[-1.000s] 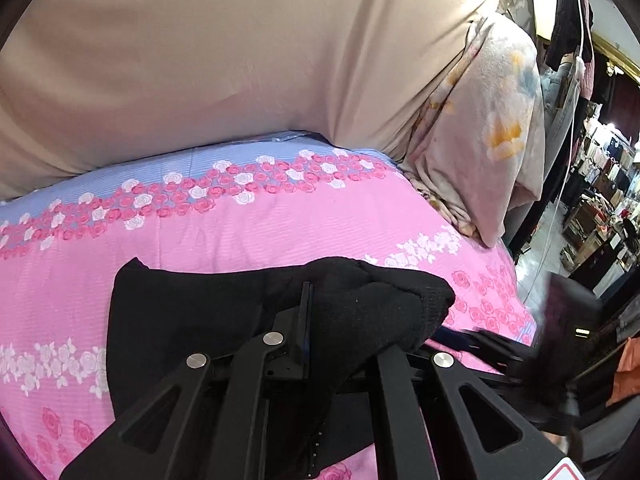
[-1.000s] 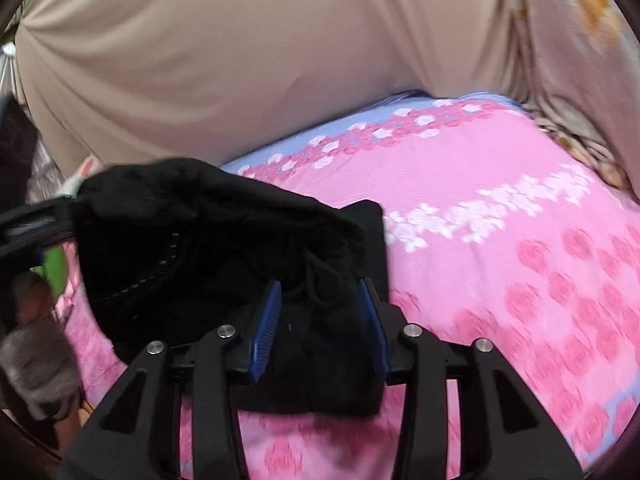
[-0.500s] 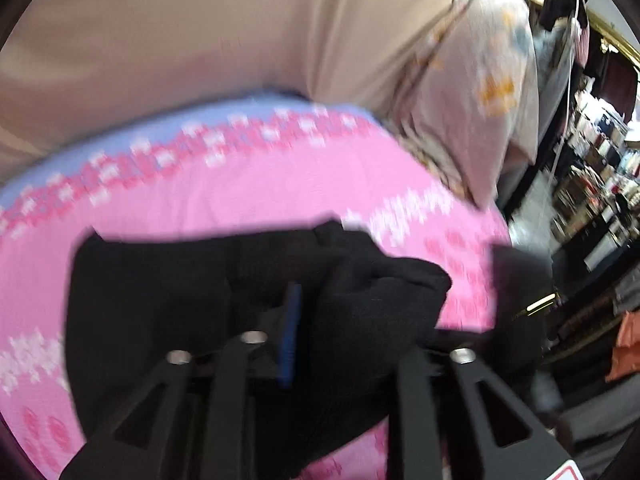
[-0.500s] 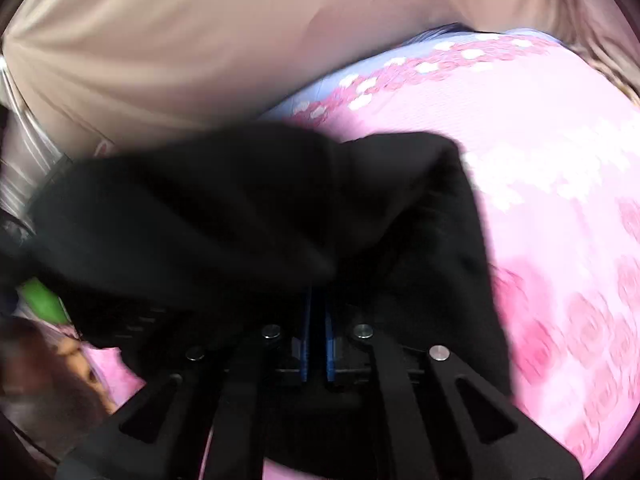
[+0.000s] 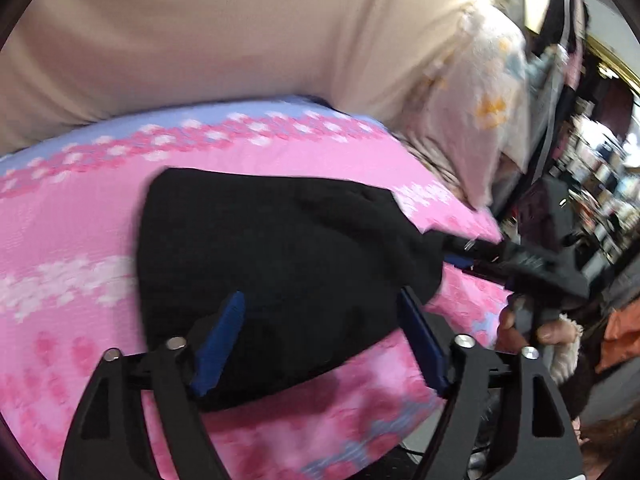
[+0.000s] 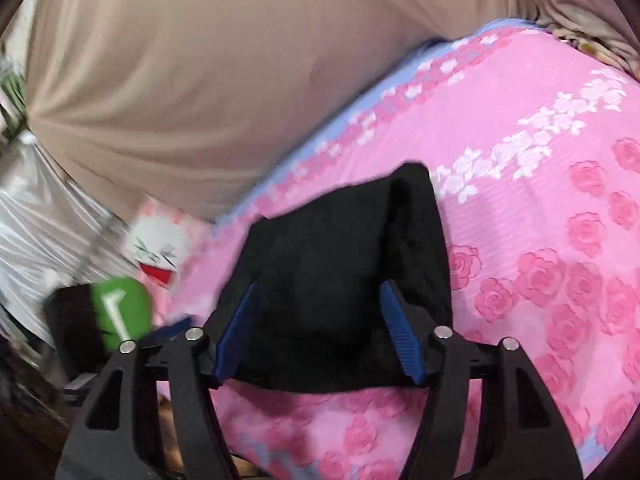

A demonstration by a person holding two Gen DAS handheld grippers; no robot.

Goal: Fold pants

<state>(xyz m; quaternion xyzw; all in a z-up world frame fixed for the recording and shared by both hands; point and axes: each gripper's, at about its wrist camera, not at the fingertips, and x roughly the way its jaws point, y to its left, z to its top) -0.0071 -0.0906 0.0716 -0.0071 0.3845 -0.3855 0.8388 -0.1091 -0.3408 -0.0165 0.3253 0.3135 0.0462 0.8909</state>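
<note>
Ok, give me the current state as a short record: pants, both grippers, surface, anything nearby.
pants: black pants, folded into a compact bundle, lying on the bedspread
left gripper: jaws open, straddling the near edge of the pants, not clamped
right gripper: jaws open, pads either side of the pants, not clamped
surface: pink floral bedspread
behind: beige sheet along the far side
nearby: floral pillow at the bed's far right corner
image quality: both views motion-blurred

A pink rose-patterned bedsheet (image 6: 540, 152) (blue-edged) meets a beige cushion (image 6: 200, 60).
</note>
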